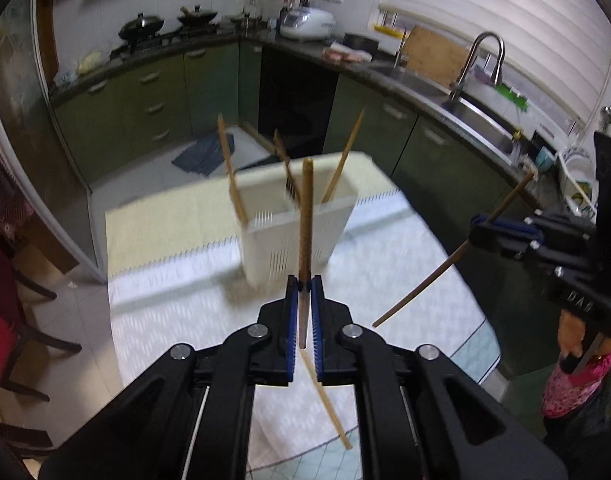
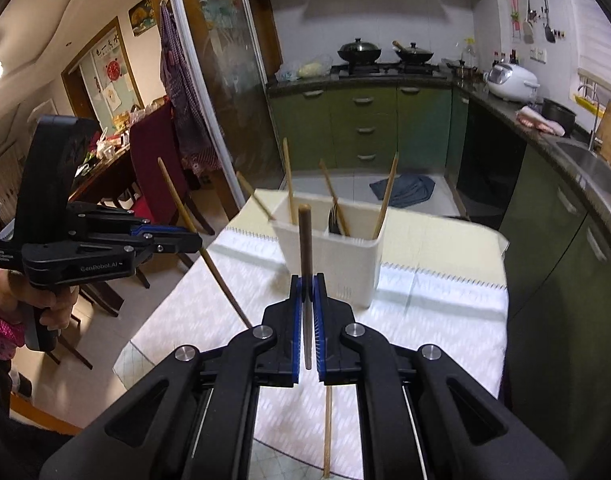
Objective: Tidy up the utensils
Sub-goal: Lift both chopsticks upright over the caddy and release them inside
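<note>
In the left wrist view, the left gripper [image 1: 304, 283] was clamped on a brown chopstick [image 1: 306, 216] that stood upright between its blue pads, above the table. Beyond it stood the white utensil holder [image 1: 297, 232] with several chopsticks and a fork leaning inside. A loose chopstick [image 1: 325, 400] lay on the white tablecloth [image 1: 385, 280] under the gripper. At the right edge, the right gripper [image 1: 479, 232] pinched another stick.

In the right wrist view, the right gripper [image 2: 306, 286] was closed on a dark chopstick [image 2: 305, 248], upright before the holder [image 2: 337, 264]. The left gripper [image 2: 193, 240] gripped its slanting stick at left. Green kitchen cabinets [image 2: 361, 128] lined the room.
</note>
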`<state>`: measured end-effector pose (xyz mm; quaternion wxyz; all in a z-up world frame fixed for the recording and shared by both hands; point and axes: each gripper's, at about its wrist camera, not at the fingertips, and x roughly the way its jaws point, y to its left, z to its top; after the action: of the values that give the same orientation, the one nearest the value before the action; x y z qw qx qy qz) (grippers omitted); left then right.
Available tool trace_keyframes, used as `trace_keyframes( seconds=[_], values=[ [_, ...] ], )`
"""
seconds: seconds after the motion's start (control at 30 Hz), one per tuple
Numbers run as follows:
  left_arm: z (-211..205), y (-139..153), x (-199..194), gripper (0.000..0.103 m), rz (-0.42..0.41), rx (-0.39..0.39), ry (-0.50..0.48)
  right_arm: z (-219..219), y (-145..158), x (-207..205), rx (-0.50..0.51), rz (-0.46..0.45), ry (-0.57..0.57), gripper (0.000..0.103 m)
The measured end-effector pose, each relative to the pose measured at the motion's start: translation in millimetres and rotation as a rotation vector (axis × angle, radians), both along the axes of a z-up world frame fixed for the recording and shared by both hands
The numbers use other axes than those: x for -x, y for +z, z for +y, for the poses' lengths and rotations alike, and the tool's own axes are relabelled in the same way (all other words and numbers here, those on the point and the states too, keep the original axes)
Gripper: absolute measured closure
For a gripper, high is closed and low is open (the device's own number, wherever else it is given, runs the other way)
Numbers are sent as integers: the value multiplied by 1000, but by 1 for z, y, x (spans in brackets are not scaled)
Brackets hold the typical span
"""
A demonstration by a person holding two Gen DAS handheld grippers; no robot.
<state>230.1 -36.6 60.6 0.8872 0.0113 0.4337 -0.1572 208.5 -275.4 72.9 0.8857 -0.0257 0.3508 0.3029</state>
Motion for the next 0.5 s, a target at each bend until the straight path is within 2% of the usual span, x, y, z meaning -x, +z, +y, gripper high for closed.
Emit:
trace_keyframes(
  seconds=[0.27, 0.4, 0.5],
  values=[
    [-12, 68, -26, 97, -129, 13, 16, -10, 65, -19, -67, -79, -25, 97],
    [-16, 86, -44, 97, -178, 7, 28, -11, 91, -37, -108, -122, -54, 97],
    [-20, 87, -59, 97, -192, -7, 39, -8, 101, -54, -135, -143, -73, 97]
  ],
)
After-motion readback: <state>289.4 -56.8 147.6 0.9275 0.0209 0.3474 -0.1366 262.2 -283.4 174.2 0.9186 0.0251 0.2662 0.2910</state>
